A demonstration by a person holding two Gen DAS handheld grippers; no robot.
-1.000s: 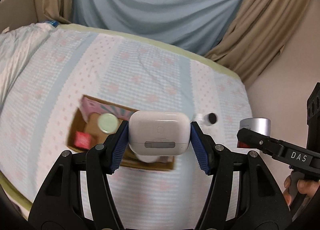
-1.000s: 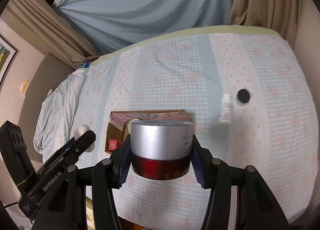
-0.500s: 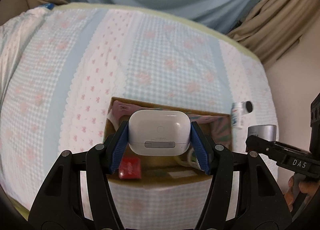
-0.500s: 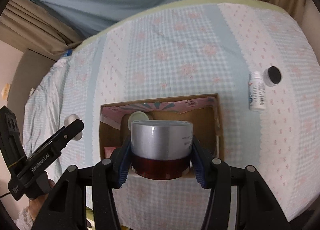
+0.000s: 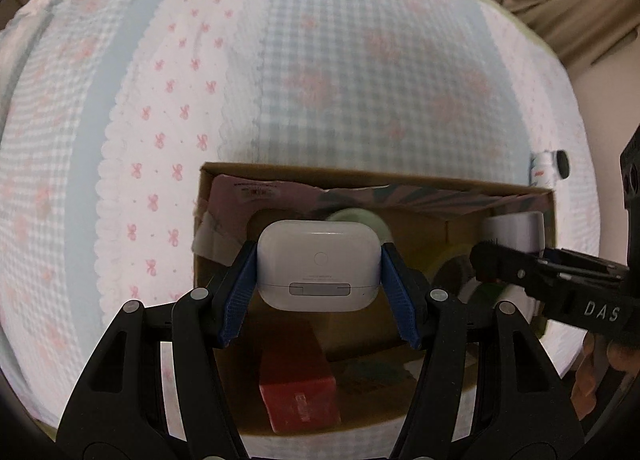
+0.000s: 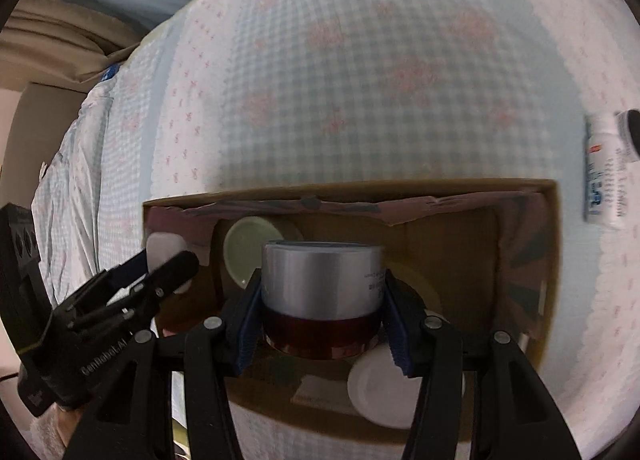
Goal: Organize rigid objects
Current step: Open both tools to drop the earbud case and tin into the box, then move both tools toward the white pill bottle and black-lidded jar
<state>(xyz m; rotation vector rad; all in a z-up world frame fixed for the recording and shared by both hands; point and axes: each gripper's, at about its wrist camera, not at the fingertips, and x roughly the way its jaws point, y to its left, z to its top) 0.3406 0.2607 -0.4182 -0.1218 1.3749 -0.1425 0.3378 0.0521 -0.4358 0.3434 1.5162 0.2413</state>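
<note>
Left gripper (image 5: 319, 274) clamped on a white case (image 5: 318, 264), fingers (image 5: 239, 292) pressed to both its sides, held over the open box (image 5: 360, 176) with a red block (image 5: 296, 384) below on the box floor. Right gripper (image 6: 320, 318) clamped likewise on a silver-and-red jar (image 6: 321, 288), fingers (image 6: 400, 330) tight on its sides, over the same box above a white lid (image 6: 380, 388), a pale green lid (image 6: 248, 250) further in. Beyond, on the bed (image 6: 380, 59), outside the box to the right, lay a white bottle (image 6: 606, 175) on its side beside a black cap (image 6: 633, 125).
</note>
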